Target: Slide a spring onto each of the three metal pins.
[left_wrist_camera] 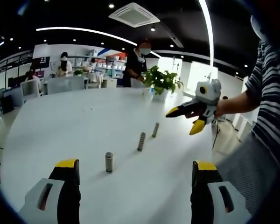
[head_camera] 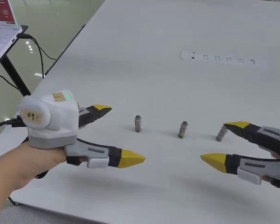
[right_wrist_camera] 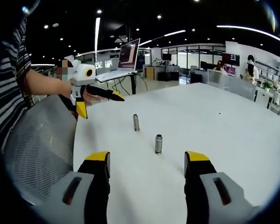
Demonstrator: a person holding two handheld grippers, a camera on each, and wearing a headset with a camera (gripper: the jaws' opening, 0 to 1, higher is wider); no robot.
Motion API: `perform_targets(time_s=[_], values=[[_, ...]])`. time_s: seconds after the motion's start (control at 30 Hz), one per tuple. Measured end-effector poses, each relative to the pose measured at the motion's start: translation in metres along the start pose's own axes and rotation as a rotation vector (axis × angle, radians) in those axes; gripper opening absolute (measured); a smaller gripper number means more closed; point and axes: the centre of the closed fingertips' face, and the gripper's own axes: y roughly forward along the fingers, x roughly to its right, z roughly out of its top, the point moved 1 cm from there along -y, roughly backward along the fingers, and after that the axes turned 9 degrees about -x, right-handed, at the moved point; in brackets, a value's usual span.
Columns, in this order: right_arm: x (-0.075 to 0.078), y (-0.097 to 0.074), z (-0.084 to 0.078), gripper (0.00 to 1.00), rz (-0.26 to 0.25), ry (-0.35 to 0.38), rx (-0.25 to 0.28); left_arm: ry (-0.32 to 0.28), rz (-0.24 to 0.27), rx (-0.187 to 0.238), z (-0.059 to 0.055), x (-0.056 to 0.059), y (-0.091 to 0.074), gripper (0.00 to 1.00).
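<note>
Currently, the left claw (head_camera: 123, 134) and right claw (head_camera: 217, 141) are both spread, holding nothing, near the desk's (head_camera: 130, 46) front edge; three springs (head_camera: 183, 129) stand between them.

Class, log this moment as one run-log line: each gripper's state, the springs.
left gripper open, empty | right gripper open, empty | three springs standing in row on table, untouched

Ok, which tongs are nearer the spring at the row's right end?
Right. The right tongs have one tip almost at the right-end spring; the left tongs are at the row's other end, past the middle spring and left spring.
</note>
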Motion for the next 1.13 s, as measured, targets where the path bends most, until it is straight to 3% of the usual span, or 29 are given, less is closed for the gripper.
perform_targets(time_s=[0.13, 0.47, 0.6, 0.77, 1.13], values=[[0.001, -0.009, -0.005, 0.76, 0.001, 0.031, 0.030, -0.011, -0.001, 0.036, 0.003, 0.001, -0.008, 0.98], [0.005, -0.022, -0.016, 0.99, -0.023, 0.064, 0.044, 0.001, 0.008, 0.042, -0.001, 0.000, -0.020, 0.98], [0.005, -0.024, -0.022, 0.99, -0.030, 0.074, 0.039, -0.007, 0.017, 0.055, 0.000, -0.003, -0.023, 0.98], [0.004, -0.028, -0.033, 0.99, -0.046, 0.084, 0.015, 0.011, 0.008, 0.023, -0.008, 0.001, -0.023, 0.98], [0.005, -0.034, -0.035, 0.99, -0.070, 0.090, 0.005, -0.003, 0.015, 0.028, -0.011, 0.000, -0.026, 0.98]])
